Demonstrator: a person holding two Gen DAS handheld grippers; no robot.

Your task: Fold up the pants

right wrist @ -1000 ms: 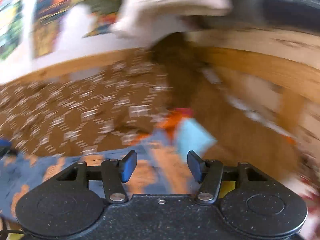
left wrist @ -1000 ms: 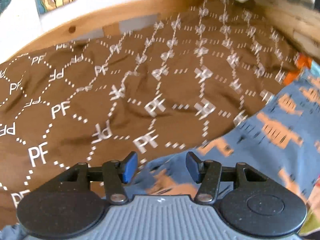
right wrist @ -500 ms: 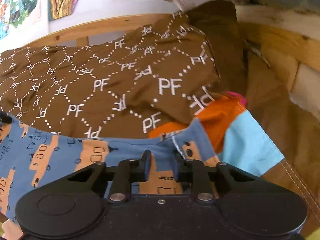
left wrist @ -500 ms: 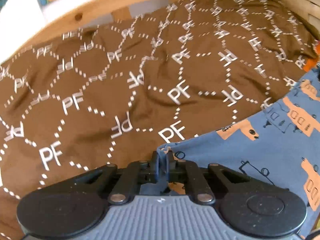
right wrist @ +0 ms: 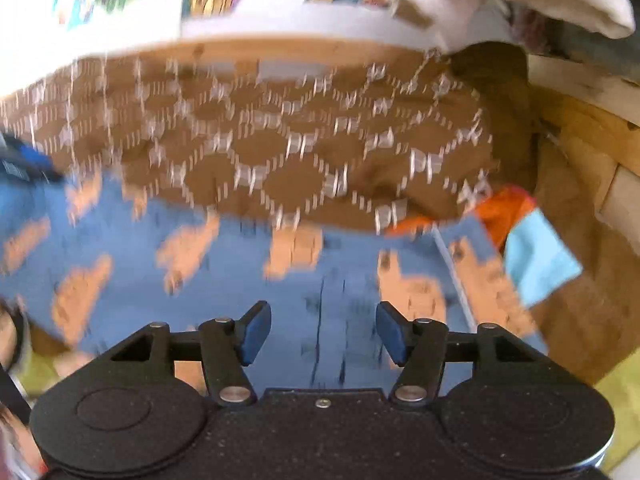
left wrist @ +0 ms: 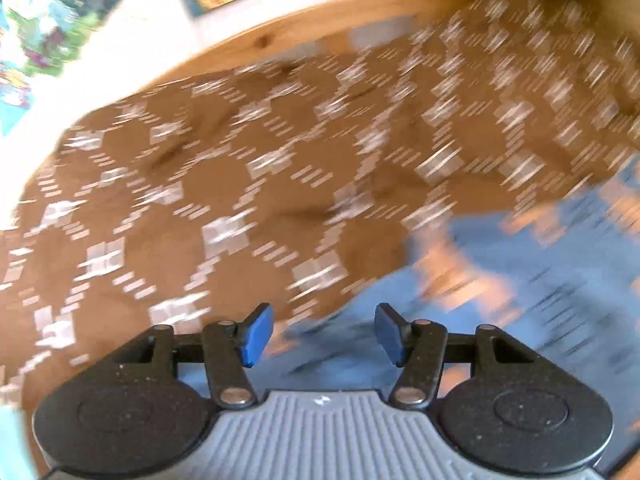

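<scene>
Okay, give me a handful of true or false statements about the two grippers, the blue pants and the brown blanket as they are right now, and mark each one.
1. The left hand-held gripper is open. True.
2. The right hand-held gripper is clamped on the blue pants. False: its jaws stand apart with nothing between them.
3. The pants lie on a brown patterned blanket. True.
4. The pants are plain blue. False: they carry orange shapes.
5. An orange and light blue cloth lies by the right end of the pants. True.
</scene>
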